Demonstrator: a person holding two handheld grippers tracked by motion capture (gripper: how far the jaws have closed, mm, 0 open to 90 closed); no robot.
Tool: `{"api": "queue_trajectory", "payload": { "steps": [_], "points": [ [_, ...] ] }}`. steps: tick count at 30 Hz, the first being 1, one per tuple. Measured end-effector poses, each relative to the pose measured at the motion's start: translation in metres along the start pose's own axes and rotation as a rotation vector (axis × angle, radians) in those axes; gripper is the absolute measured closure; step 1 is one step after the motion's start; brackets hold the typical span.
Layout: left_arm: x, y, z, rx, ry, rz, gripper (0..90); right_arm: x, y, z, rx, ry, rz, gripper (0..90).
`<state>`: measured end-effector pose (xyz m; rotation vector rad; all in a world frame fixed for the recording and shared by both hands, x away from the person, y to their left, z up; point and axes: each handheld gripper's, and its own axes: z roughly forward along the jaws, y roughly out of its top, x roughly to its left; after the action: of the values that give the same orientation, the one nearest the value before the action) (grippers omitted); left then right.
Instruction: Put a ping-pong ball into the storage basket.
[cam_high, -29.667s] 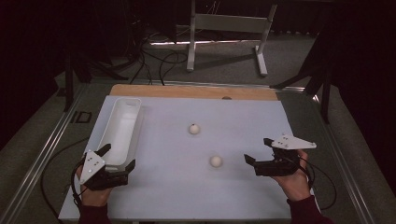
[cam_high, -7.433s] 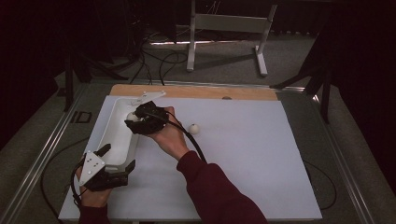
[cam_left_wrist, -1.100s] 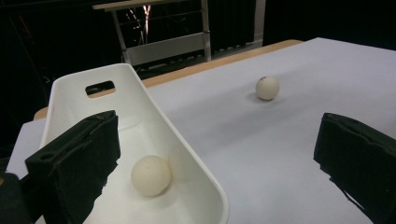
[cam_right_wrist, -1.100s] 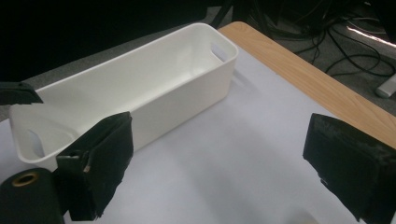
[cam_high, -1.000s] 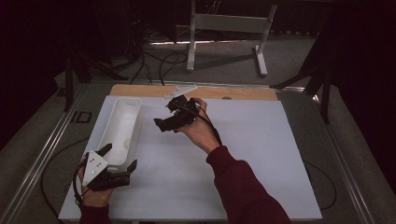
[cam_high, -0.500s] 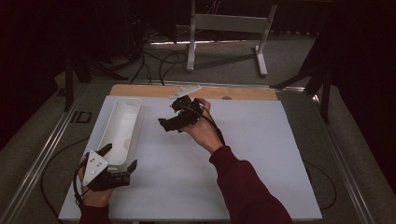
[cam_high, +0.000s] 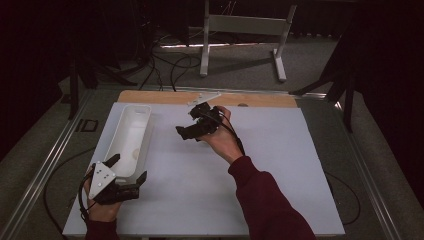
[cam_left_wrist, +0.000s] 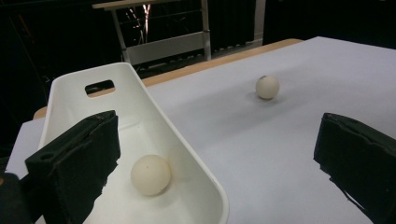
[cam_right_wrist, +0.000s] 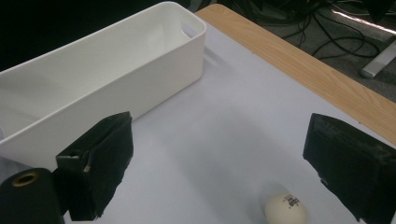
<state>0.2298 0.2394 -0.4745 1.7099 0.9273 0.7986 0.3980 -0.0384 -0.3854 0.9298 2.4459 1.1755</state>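
A long white bin (cam_high: 145, 145) stands at the left of the white table sheet (cam_high: 280, 165). One cream ball (cam_left_wrist: 150, 174) lies inside the bin (cam_left_wrist: 187, 154). A second cream ball (cam_left_wrist: 267, 87) rests on the sheet to the bin's right. My right gripper (cam_high: 186, 124) hangs open over the sheet's back middle, with that ball (cam_right_wrist: 286, 208) just below and between its jaws and the bin (cam_right_wrist: 154, 70) to its left. My left gripper (cam_high: 129, 166) rests open at the front left, at the bin's near end. Both the left gripper (cam_left_wrist: 217, 140) and the right gripper (cam_right_wrist: 224, 149) hold nothing.
A bare wooden strip (cam_high: 260, 99) runs along the table's back edge. Behind it stand a white metal frame (cam_high: 245, 25) and floor cables (cam_high: 175, 65). Metal rails (cam_high: 45, 165) border both sides. A dark red sleeve (cam_high: 265, 200) crosses the front middle.
Earlier both balls lay on the sheet; one is now in the bin. My right gripper has left the bin and moved right over the other ball, shifting slightly in the last second.
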Motion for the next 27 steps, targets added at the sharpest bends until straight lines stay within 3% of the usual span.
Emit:
{"api": "queue_trajectory", "payload": {
  "steps": [5, 27],
  "points": [
    [0.000, 0.000, 0.000, 0.000, 0.000, 0.001, 1.1, -0.002, -0.002, 0.000, 0.005, -0.004, -0.007, 8.1],
    [0.000, 0.000, 0.000, -0.003, 0.001, -0.002, 1.1, -0.022, -0.019, 0.005, 0.029, -0.021, 0.052, 8.5]
  ]
}}
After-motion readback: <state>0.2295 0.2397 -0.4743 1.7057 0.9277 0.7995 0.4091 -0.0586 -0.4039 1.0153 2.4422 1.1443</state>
